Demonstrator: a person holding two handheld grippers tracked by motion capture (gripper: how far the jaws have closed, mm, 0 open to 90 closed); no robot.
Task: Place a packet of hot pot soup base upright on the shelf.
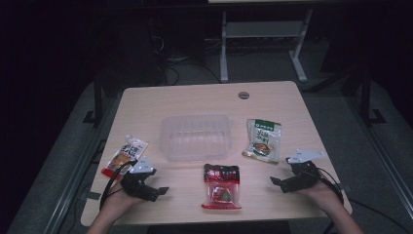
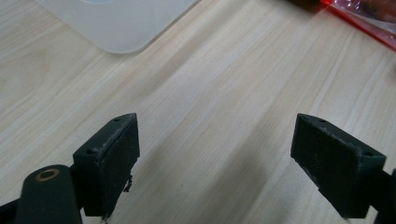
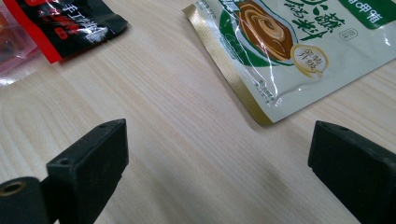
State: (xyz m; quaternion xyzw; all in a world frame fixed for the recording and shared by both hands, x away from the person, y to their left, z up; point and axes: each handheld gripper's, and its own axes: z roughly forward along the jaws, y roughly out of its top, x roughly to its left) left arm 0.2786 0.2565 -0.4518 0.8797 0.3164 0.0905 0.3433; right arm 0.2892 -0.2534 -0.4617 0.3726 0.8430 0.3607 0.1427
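Both tools are wide open and empty right now. Your right tool (image 1: 281, 184) sits just beside the green sauce pouch (image 1: 263, 139) lying flat on the worktop (image 1: 195, 97). Come in low at its near edge, since flat pouches slip; the clear tub (image 1: 195, 137) looks like the target.

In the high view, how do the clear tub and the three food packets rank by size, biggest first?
1. Clear tub, plainly largest.
2. Green packet and red packet: these look about alike; the red one lies nearer the camera, so I would not rank them.
3. Orange packet, smallest, partly hidden by the left gripper.
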